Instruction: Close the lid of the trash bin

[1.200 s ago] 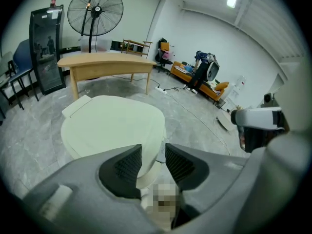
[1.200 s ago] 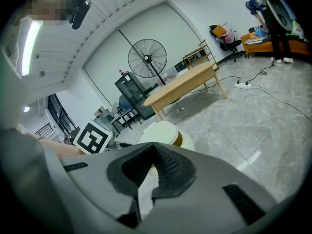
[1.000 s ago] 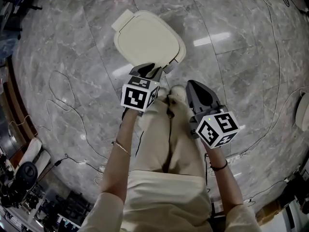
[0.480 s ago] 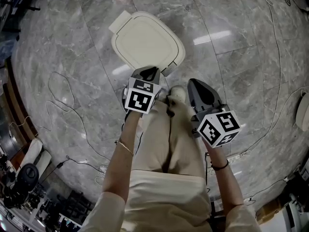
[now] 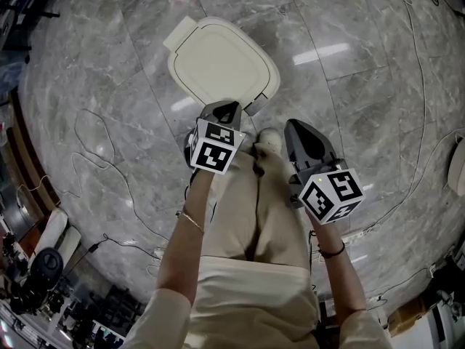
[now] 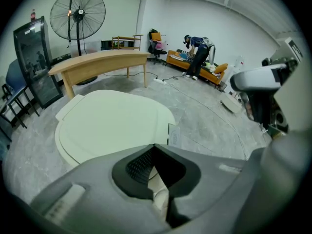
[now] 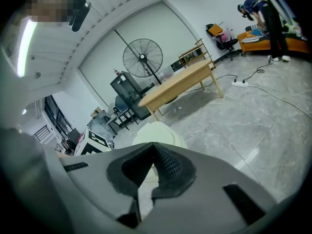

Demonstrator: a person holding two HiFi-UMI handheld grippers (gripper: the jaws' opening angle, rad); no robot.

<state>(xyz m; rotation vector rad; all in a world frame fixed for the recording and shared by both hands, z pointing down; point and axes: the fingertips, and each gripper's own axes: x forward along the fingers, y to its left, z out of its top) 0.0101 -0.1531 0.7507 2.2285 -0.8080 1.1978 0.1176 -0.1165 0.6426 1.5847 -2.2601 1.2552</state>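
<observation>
Fingers of the left gripper are pressed tip to tip with nothing between them, and the right gripper shows the same: its pads meet at the tips and hold nothing. Two grippers are in view, each with one marker cube, the left cube and the right cube, both printed with black and white squares. One bin stands on the grey marble floor, just ahead of the person's legs and just beyond the left gripper's tips (whether they touch its near edge cannot be told from the head view). The right gripper is held beside the left one, further from the bin. Its lid is down and lies flat on the rim: cream, smooth, a rounded square with one raised inner panel and one squarish tab jutting from the far left corner. One small pale plate sits at the near right corner, and its lettering seems to read PUSH. Farther off stand one large black fan and one curved wooden table.
</observation>
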